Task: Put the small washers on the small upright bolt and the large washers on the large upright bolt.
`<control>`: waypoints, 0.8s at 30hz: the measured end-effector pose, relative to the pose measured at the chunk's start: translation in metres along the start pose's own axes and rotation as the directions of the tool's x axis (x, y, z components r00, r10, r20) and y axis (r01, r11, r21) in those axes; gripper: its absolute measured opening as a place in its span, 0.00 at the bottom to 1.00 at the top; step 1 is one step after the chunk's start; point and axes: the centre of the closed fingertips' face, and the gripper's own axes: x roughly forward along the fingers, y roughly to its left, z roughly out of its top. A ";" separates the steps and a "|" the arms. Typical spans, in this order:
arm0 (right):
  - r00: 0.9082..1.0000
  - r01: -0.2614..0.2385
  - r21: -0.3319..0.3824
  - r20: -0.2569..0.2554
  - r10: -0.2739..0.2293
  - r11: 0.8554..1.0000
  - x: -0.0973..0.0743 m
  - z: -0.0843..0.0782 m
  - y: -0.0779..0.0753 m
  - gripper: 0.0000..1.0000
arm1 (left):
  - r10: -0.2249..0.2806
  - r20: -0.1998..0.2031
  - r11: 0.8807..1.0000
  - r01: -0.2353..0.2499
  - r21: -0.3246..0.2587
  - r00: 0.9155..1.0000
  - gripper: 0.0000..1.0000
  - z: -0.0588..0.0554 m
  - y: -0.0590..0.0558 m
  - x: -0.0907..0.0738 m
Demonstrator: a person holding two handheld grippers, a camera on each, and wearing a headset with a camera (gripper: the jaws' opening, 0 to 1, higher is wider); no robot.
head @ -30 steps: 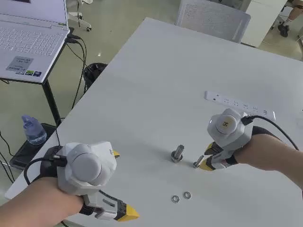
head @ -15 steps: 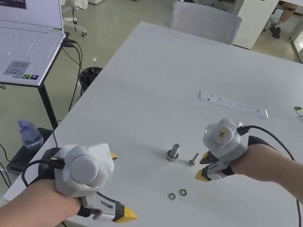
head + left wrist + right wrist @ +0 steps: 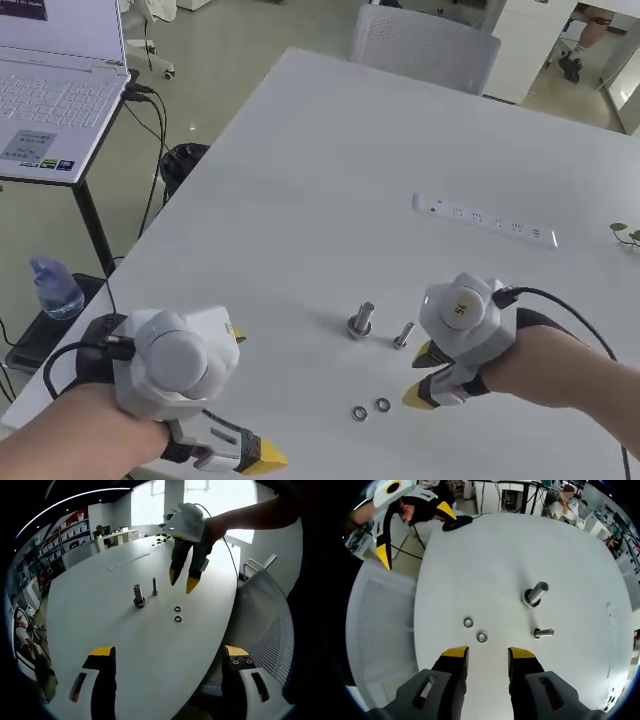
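Washers [image 3: 382,405], two small shiny steel rings, lie flat lower centre of the head view on the smooth white table [image 3: 330,180]. The right gripper [image 3: 488,653] has its yellow-tipped jaws slightly apart and empty, and the left gripper [image 3: 168,652] is spread wide.

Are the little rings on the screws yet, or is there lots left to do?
Nothing looks done yet. A washer and a second washer lie loose on the table, apart from the large bolt and small bolt. In hand: nothing; the right claw hovers open near them, and the left claw is open and empty too. Left: both washers must go onto a bolt.
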 end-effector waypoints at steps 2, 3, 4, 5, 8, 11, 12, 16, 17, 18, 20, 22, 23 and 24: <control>1.000 -0.001 -0.001 0.004 0.001 1.000 0.005 -0.001 0.004 0.33 | 0.001 0.003 1.000 -0.001 0.000 1.000 0.87 0.002 0.002 -0.001; 1.000 -0.003 -0.003 0.004 0.003 1.000 0.009 -0.001 0.007 0.33 | 0.001 0.004 1.000 -0.001 -0.001 1.000 0.87 0.002 0.002 -0.001; 1.000 -0.002 -0.008 0.004 0.002 1.000 0.011 -0.002 0.008 0.33 | 0.000 0.004 1.000 0.000 0.001 1.000 0.87 0.002 0.002 -0.001; 1.000 0.002 -0.014 0.006 -0.002 1.000 0.013 -0.002 0.009 0.32 | 0.000 0.002 1.000 0.000 0.003 1.000 0.87 0.002 0.003 -0.001; 1.000 0.016 -0.008 0.018 -0.016 1.000 0.020 -0.003 0.009 0.32 | -0.005 0.000 1.000 0.005 0.006 1.000 0.87 0.002 0.003 0.000; 1.000 0.012 0.005 0.017 -0.012 1.000 0.025 -0.003 0.011 0.31 | -0.009 0.000 1.000 0.009 0.006 1.000 0.86 0.002 0.002 0.001; 1.000 0.017 0.002 0.017 -0.017 1.000 0.028 -0.004 0.011 0.31 | -0.010 0.002 1.000 0.010 0.007 1.000 0.86 0.002 0.001 0.001; 1.000 0.021 -0.004 0.017 -0.021 1.000 0.036 -0.004 0.012 0.31 | -0.013 0.007 1.000 0.013 0.006 1.000 0.86 0.001 0.002 0.001; 1.000 0.024 -0.005 0.014 -0.024 1.000 0.037 -0.004 0.012 0.31 | -0.013 0.004 1.000 0.013 0.007 1.000 0.86 0.000 0.002 0.001; 1.000 0.029 -0.010 0.009 -0.029 1.000 0.038 -0.004 0.011 0.30 | -0.013 0.005 1.000 0.013 0.008 1.000 0.86 -0.001 0.002 0.001; 0.999 0.037 -0.013 0.009 -0.037 0.999 0.043 -0.004 0.010 0.30 | -0.014 0.007 1.000 0.014 0.007 1.000 0.86 -0.001 0.003 0.001; 0.999 0.043 -0.009 0.010 -0.043 0.999 0.047 -0.004 0.009 0.30 | -0.015 0.005 1.000 0.015 0.008 1.000 0.86 -0.002 0.003 0.000; 0.999 0.046 -0.013 0.013 -0.045 0.999 0.048 -0.004 0.009 0.30 | -0.017 0.003 1.000 0.017 0.010 1.000 0.86 -0.002 0.003 0.000; 0.999 0.045 -0.013 0.014 -0.044 0.999 0.049 -0.004 0.009 0.30 | -0.018 0.003 1.000 0.018 0.010 1.000 0.86 -0.002 0.004 -0.001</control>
